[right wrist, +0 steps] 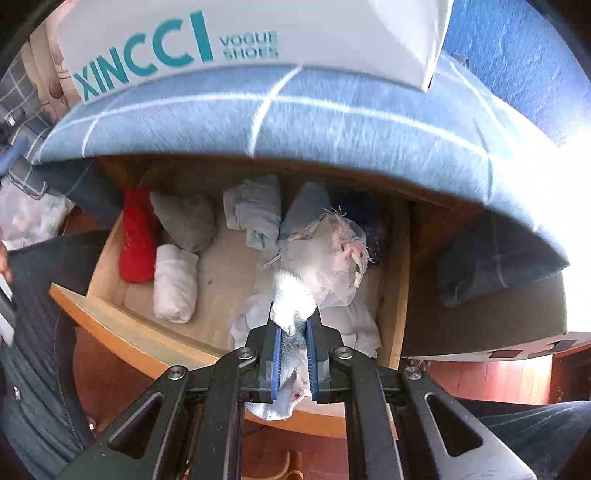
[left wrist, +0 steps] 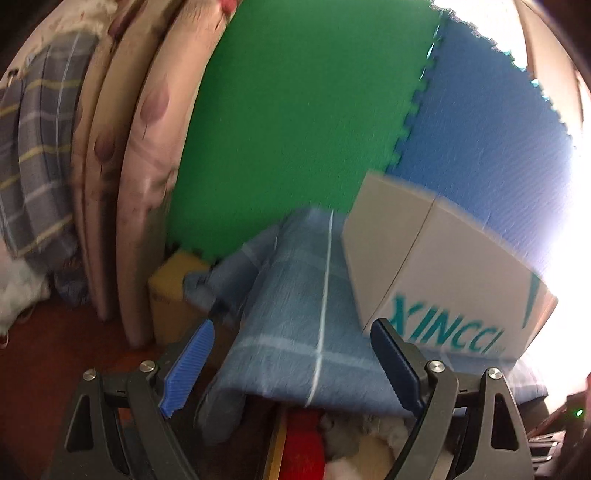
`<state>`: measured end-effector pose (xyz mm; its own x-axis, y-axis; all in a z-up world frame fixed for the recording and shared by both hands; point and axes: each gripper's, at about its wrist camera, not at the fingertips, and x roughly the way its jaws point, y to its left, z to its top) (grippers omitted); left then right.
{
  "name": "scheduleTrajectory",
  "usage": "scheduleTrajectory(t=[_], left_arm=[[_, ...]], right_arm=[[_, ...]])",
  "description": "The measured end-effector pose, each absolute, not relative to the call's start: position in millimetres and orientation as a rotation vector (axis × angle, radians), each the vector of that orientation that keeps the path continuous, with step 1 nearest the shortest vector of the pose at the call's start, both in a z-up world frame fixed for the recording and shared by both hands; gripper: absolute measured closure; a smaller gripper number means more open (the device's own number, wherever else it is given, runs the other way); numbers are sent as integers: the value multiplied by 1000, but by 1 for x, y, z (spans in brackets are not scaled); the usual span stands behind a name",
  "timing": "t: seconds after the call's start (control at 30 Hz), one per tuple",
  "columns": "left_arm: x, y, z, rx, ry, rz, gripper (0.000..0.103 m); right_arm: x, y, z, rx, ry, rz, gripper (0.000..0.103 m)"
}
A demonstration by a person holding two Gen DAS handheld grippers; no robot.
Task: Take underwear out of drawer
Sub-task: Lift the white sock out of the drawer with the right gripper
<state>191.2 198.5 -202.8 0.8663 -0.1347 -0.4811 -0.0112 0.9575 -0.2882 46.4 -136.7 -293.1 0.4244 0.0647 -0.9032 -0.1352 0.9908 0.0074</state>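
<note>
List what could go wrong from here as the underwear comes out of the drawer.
1. The right gripper pinches only a bunched edge of the white underwear; it may slip free.
2. A frayed mesh piece lies against the underwear and could drag out too.
3. The blue blanket overhangs the drawer with a shoebox on top; lifting into it could snag. The left gripper is open and steadies nothing.

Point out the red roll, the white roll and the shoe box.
red roll (right wrist: 137, 240), right wrist view, its middle.
white roll (right wrist: 173, 282), right wrist view, its middle.
shoe box (right wrist: 332, 33), right wrist view, its printed side.
</note>
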Motion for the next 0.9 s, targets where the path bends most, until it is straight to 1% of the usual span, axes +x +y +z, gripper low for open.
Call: scheduleTrajectory(t=[0.1, 0.17, 0.3, 0.43, 0.57, 0.63, 0.8, 0.9], left_arm=[[192, 194, -215, -261, 605, -60, 14], [190, 196, -225, -297, 662, -78, 14], [189, 196, -235, -310, 709, -53, 14], [185, 193, -231, -296, 673, -35, 14], [180, 182, -227, -235, 650, -38, 14], [172, 174, -220, -185, 591, -27, 14], [134, 131, -192, 36, 312, -77, 14], [132, 105, -199, 127, 348, -157, 14]], right_arm=[[41, -146, -282, -54, 1117, 117, 93], [39, -153, -279, -21, 1119, 111, 93], [33, -163, -270, 6, 1094, 98, 93], [26, -163, -256, 17, 1056, 111, 93], [10, -165, -227, 20, 995, 132, 93], [1, -168, -211, 37, 963, 140, 93], [-19, -180, -171, 57, 870, 139, 93], [-30, -188, -143, 68, 803, 131, 93]])
